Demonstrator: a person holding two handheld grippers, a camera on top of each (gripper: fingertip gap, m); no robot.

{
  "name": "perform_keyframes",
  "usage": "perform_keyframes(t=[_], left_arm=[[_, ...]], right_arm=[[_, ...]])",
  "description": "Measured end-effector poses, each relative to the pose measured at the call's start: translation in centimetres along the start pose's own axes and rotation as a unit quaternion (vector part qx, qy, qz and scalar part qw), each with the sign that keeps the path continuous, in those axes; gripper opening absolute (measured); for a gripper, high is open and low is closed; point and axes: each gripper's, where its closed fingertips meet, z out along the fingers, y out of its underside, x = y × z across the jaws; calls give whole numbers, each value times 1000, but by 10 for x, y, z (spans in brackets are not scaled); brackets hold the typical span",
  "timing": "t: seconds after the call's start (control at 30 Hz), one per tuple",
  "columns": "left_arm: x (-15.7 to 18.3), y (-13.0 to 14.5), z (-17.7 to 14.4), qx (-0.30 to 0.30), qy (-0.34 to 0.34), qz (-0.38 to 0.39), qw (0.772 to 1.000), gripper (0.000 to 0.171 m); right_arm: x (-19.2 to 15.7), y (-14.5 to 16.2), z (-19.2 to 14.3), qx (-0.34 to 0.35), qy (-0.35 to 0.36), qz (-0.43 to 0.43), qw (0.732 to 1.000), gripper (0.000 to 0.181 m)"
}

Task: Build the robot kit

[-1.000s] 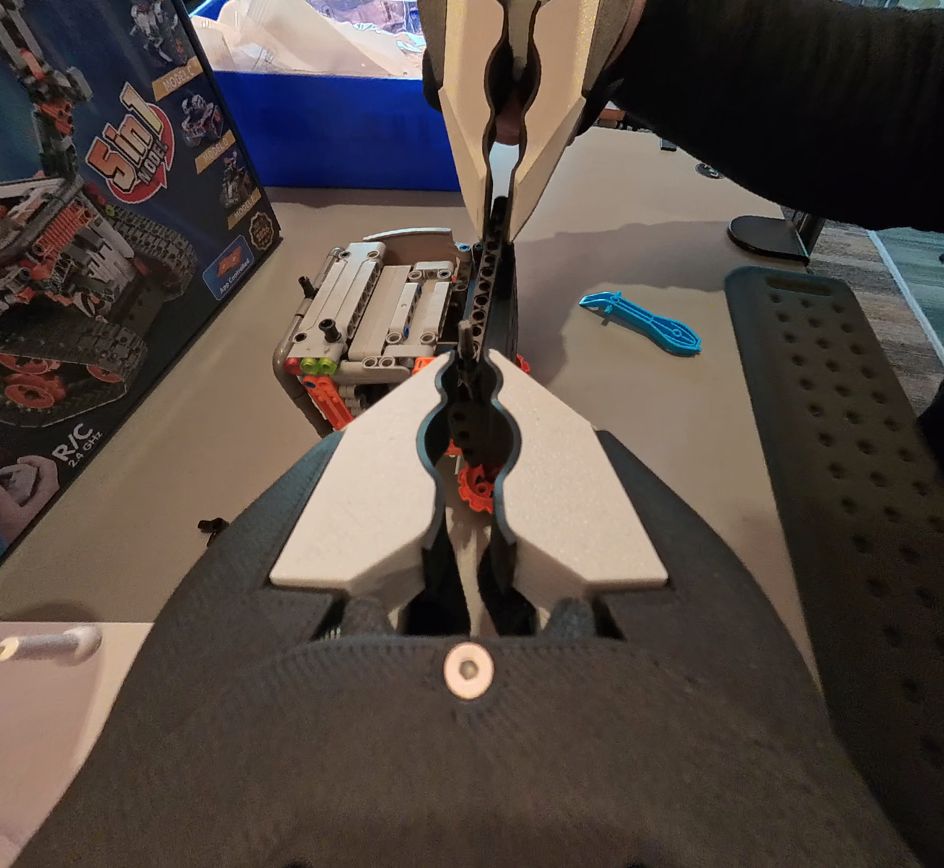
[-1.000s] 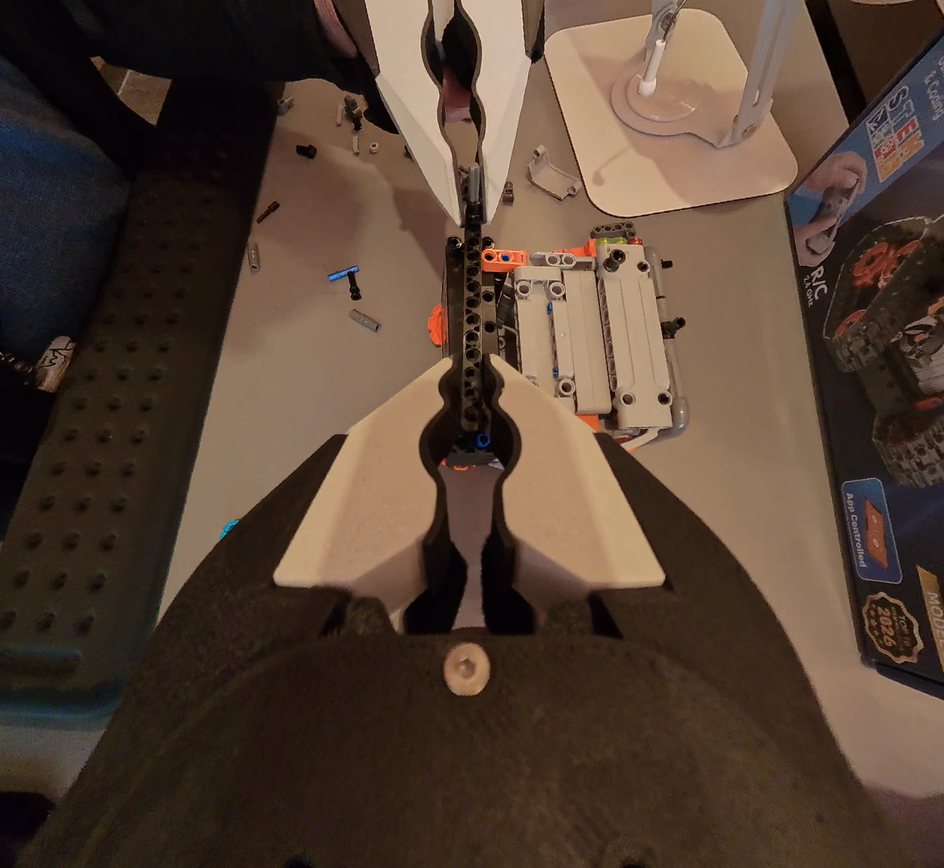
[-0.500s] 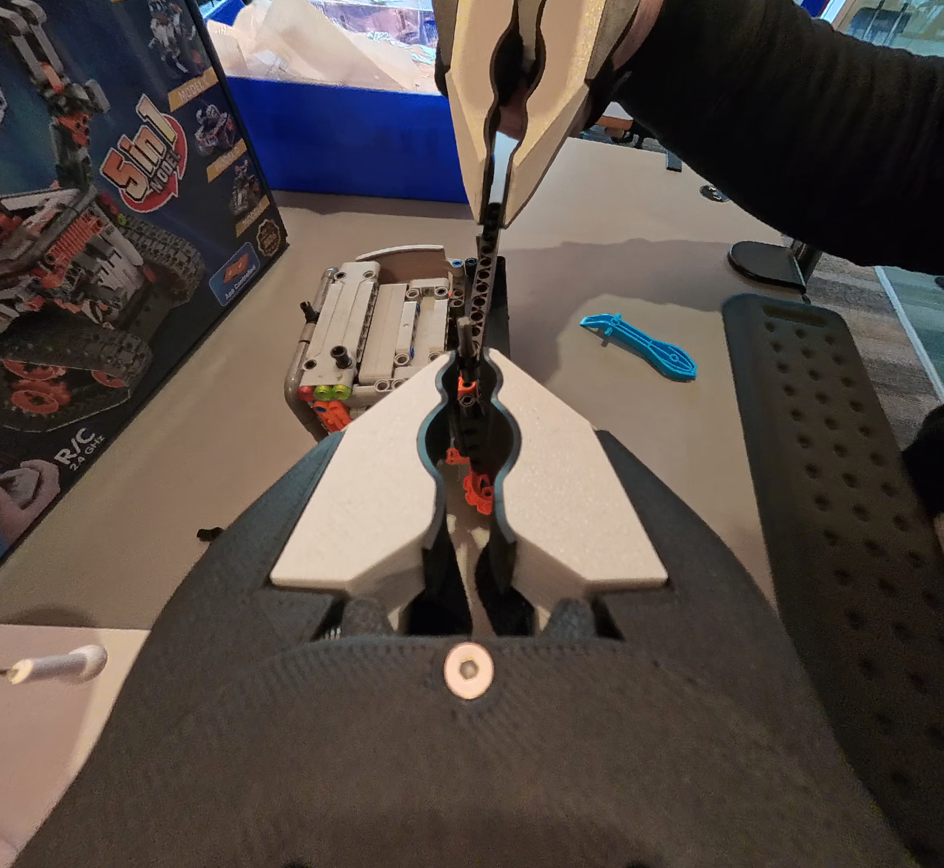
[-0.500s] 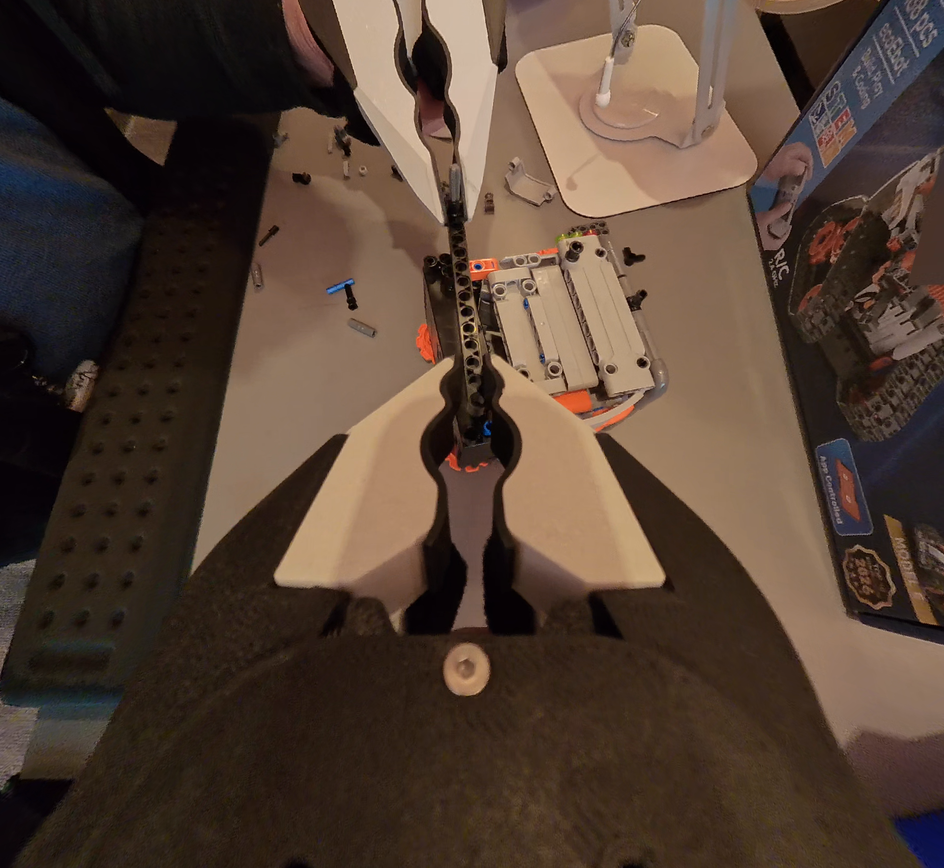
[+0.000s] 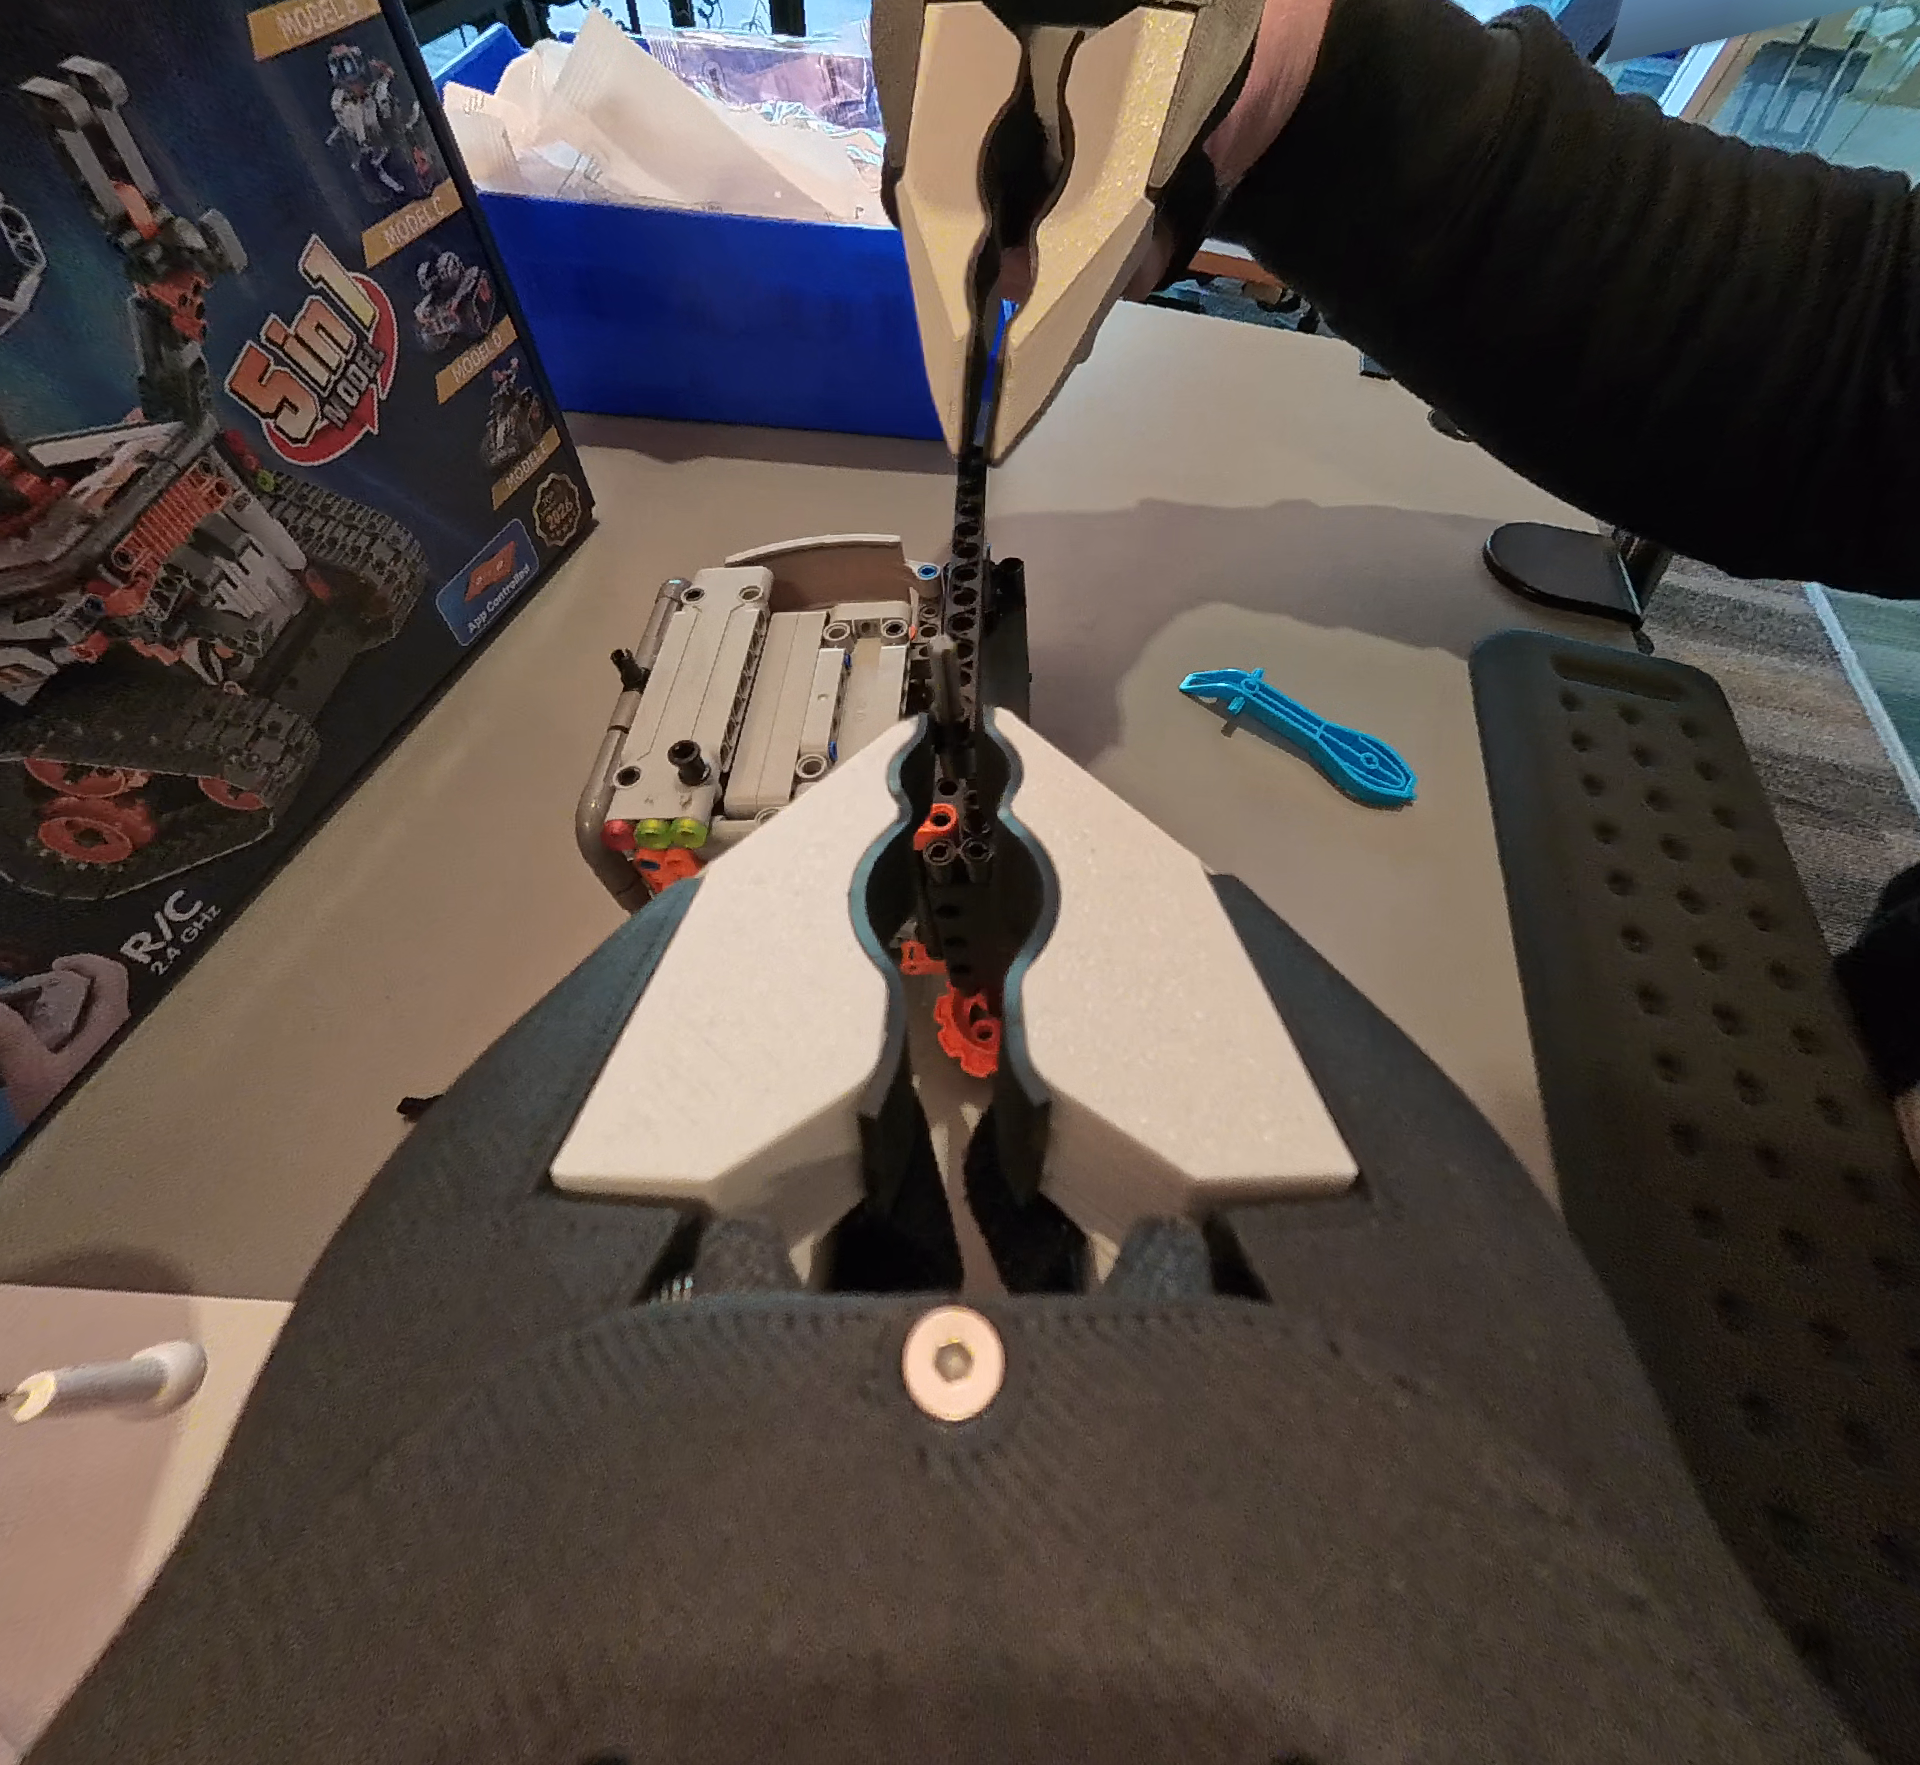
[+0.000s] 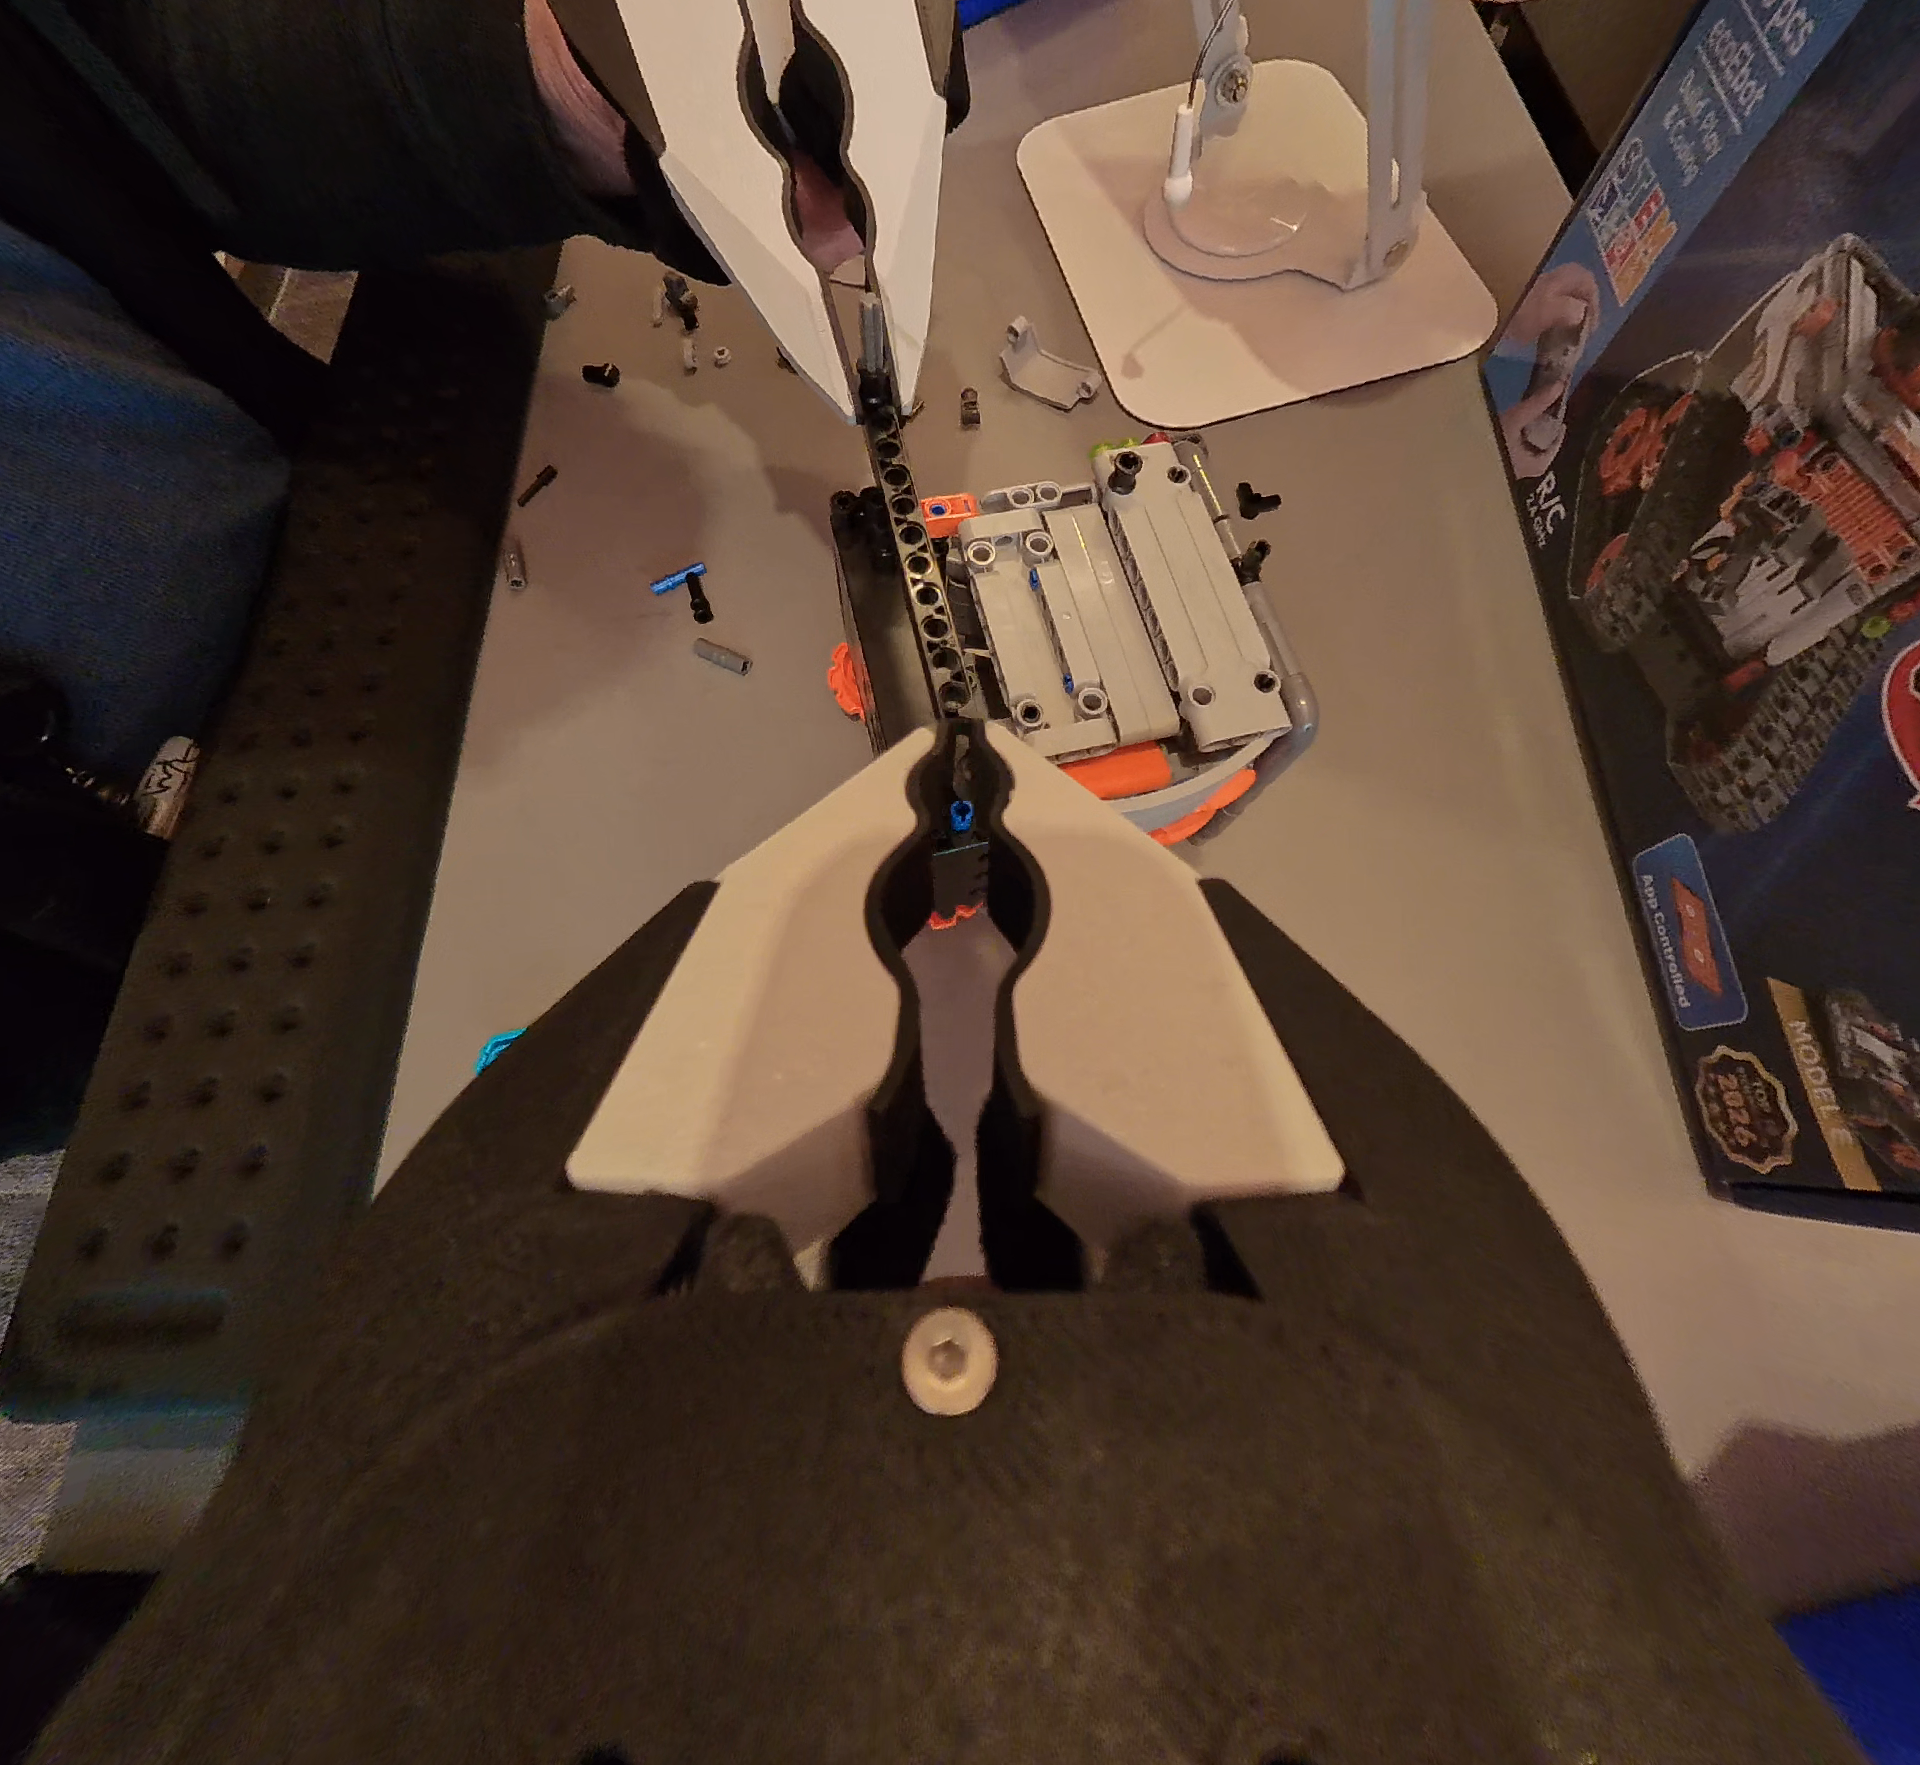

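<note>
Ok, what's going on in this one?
A person holds a gripper in each hand, and both are shut on opposite ends of one long black perforated beam. The left gripper pinches one end, the right gripper the other. The beam is above a grey and orange brick-built model on the table. Loose small parts, a blue tool and the kit box lie around it.

Long black plastic perforated beam (image 5: 968, 572): many round holes in a row, held off the table, spanning from 12 o'clock to centre in both wrist views; one end clamped in the left gripper (image 5: 958, 728), the other in the right gripper (image 6: 961, 739). Short grey pin (image 6: 871, 333) projects at the left gripper's end.

Grey-and-orange brick-built block assembly (image 6: 1117, 614): flat on the table beneath the beam, toward 1 o'clock in the right wrist view.
</note>
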Motion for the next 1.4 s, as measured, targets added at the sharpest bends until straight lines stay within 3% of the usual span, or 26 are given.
perform_keyframes(t=[0.8,1.4], left_arm=[[1,19,5,-31,3,2,1000,7],[4,20,7,-28,-1,20,999,7]], right_arm=[[2,11,5,2,-11,24,1000,1],[-1,16,14,-38,2,-15,999,3]])
